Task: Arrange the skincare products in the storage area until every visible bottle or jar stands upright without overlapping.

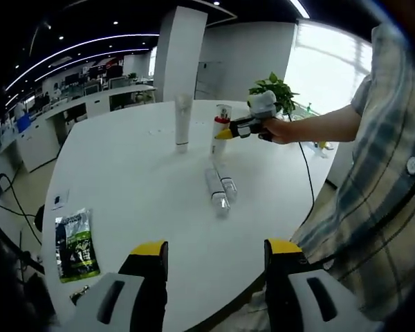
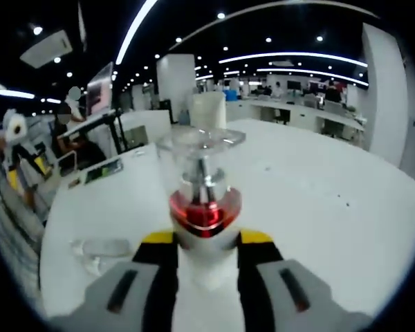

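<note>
Jaws of the right gripper (image 2: 206,259) clamp an upright red-collared bottle (image 2: 202,200) on the counter (image 2: 318,207). Left gripper (image 1: 211,266) hangs spread and empty; its view shows two fallen bottles (image 1: 220,188), then a standing tube (image 1: 183,123).

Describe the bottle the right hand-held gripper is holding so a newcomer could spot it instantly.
On the round white table, near the far edge by the potted plant, stands a white bottle. The right hand-held gripper clamps it. Unlike the tall white tube beside it, it has a red collar and clear cap.
</note>
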Motion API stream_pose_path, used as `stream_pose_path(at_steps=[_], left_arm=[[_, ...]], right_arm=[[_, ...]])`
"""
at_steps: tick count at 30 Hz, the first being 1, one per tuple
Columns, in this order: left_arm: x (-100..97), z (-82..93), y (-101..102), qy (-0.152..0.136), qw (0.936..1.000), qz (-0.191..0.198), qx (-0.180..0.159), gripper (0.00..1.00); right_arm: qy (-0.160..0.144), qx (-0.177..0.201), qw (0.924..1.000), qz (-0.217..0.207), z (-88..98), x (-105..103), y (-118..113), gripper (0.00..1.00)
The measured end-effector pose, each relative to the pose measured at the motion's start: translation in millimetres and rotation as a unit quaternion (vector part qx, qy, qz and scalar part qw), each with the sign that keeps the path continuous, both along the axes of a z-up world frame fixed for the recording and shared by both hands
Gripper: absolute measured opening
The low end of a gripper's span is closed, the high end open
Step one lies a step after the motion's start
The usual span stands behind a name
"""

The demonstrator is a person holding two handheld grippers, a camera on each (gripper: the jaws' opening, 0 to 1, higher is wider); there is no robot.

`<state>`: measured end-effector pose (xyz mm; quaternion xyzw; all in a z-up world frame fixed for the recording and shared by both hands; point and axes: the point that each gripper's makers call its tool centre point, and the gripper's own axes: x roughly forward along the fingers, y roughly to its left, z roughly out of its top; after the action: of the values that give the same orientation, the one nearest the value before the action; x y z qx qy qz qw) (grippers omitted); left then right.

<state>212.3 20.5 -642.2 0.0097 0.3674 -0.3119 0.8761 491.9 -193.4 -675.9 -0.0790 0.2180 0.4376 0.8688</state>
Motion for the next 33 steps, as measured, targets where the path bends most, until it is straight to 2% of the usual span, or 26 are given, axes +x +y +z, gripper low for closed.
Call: stream_pose_path(at_steps=[5,19,27,33], left_arm=[[0.1,-4.3,5.5,0.008,0.9999,0.008,0.005,0.57],[10.4,-6.8,4.5,0.015,0.9997,0.016,0.008,0.56],[14.8,-7.3,10.1,0.02,0.9994,0.026,0.012,0.56],[14.9,-8.7,9.8,0.024,0.9993,0.027,0.014,0.56]], right_arm=[[-0.004,0.003,1.0,0.0,4.1,10.1,2.9,0.29],[-0.01,0.018,0.9991,-0.037,12.0,59.4,8.9,0.3],[-0.006,0.015,0.9988,-0.045,2.5,71.1,15.3,0.3],[-0.004,0.019,0.9987,-0.047,-0.9,69.5,16.1,0.3]])
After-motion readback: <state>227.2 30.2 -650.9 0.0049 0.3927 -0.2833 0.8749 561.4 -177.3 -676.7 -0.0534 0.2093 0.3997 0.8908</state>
